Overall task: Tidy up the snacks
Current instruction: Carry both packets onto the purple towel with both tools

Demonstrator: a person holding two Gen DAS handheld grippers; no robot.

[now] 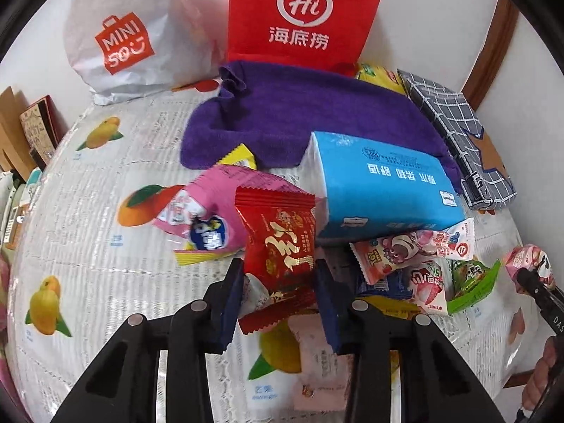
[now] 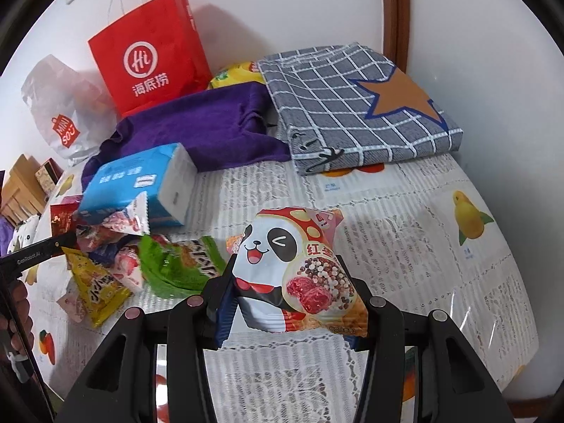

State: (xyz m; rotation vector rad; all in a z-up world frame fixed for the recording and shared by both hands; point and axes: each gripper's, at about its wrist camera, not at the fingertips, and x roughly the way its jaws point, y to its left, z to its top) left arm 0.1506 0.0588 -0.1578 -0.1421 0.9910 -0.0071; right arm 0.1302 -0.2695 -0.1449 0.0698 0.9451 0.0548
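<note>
Red foil crinkles between the pads of the left gripper (image 1: 278, 292), which is clamped on a red snack packet (image 1: 278, 243) by its lower half, likely so the packet hangs clear of the heap it belongs to. That heap of loose snacks (image 1: 416, 264) lies just in front of the blue tissue pack (image 1: 380, 183), with a pink packet (image 1: 208, 204) on the tissue pack's left side and a green packet (image 1: 472, 278) further to its right. The right gripper (image 2: 292, 303) is closed on a panda snack bag (image 2: 296, 268), held above bare tablecloth (image 2: 423, 246) well to the right of the tissue pack, seemingly to carry it away from the clutter. Behind the tissue pack spreads a purple towel (image 1: 299, 112), and beyond that a red paper bag (image 1: 303, 14) stands against the wall beside a white shopping bag (image 1: 130, 35). A folded checked cloth (image 2: 352, 105) lies to the right of the towel. Which spot the snacks are meant for I cannot tell.
</note>
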